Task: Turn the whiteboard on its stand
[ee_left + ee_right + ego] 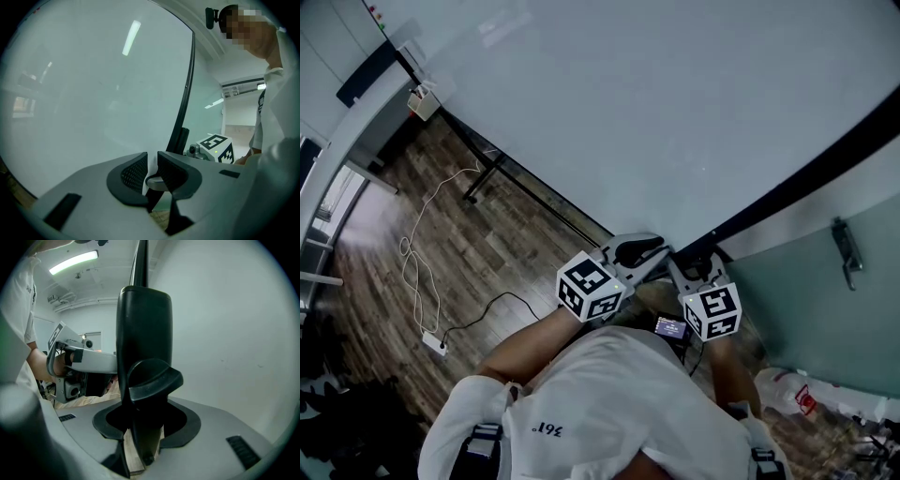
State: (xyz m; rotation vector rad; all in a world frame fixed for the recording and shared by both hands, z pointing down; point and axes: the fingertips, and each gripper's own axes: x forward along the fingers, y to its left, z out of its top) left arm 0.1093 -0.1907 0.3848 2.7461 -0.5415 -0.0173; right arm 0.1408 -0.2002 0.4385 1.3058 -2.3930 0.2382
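Since the whiteboard (656, 112) fills most of the head view above the wooden floor (487, 244), with its black bar (797, 178) running down toward us, we judge the turn is set up or just under way. Left claw (637, 251) and right claw (698, 267) both sit at the near end of the black bar, just beside each other.

Left gripper view: jaws nearly together, with only a thin pale strip and a grey rounded fitting in the gap. We read that as a pinch on the whiteboard's edge, just left of the black bar, though contact is hard to confirm.

Right gripper view: jaws stand fairly wide and wrap the black bar, which carries a lever-shaped piece. Pads look seated on both sides. The board face lies right of the black bar.

To do this well, we'd drive the rotation from the right claw, since the bar gives the firmer hold, and use the left pinch as a guide only. Move both along one arc, slowly, so neither grip twists off. Don't force the lever piece.
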